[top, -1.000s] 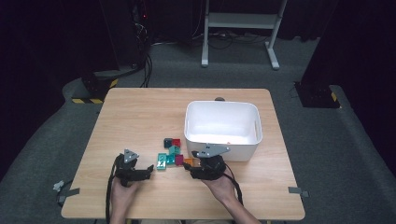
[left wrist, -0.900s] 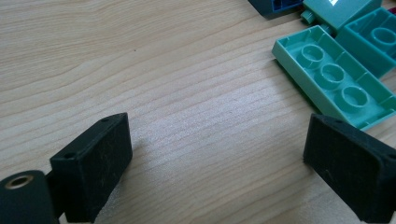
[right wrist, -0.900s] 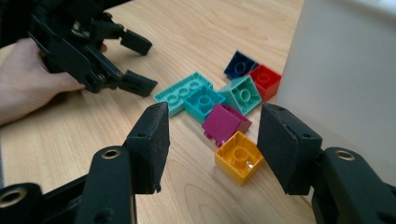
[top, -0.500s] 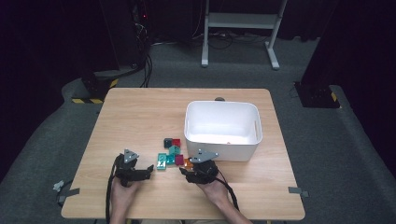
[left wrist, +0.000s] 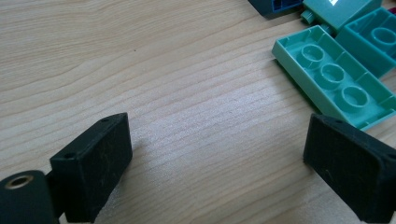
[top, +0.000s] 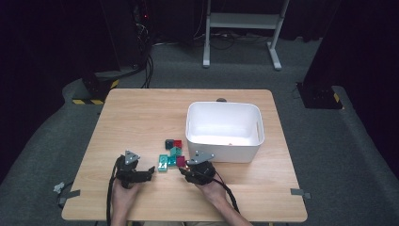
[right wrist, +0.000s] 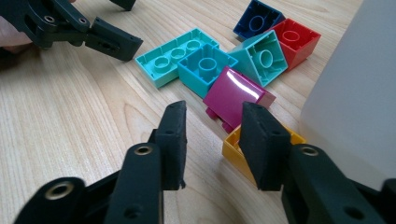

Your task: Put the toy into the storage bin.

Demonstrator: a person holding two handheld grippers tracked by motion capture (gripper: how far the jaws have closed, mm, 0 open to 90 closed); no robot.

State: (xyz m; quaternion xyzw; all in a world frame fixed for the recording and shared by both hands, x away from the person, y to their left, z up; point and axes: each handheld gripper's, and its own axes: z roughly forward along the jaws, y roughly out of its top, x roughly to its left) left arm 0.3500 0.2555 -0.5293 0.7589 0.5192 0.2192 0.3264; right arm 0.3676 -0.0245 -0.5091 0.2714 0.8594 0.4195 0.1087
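Observation:
A small heap of toy bricks (top: 171, 153) lies in front of the white bin (top: 223, 141). In the right gripper view a magenta brick (right wrist: 238, 95) and a yellow brick (right wrist: 231, 149) lie just ahead of my right gripper (right wrist: 215, 111). Its jaws have just been closing; the magenta brick's near end sits in the gap, and the pads do not press on it. The yellow brick is partly hidden behind the right jaw. My left gripper (left wrist: 219, 123) rests low over bare wood, open wide, with a light-green flat brick (left wrist: 334, 79) beyond its right pad.
Teal (right wrist: 205, 67), green (right wrist: 261, 56), red (right wrist: 294, 39) and dark blue (right wrist: 257, 18) bricks crowd behind the magenta one. The bin wall (right wrist: 355, 93) rises close on the right. The left gripper (right wrist: 128, 23) stands just beyond the bricks. The table edge (top: 188, 219) runs near the hands.
My right gripper has come down and a little left toward the bricks, and its jaws stand narrower than before. The left gripper has kept still.

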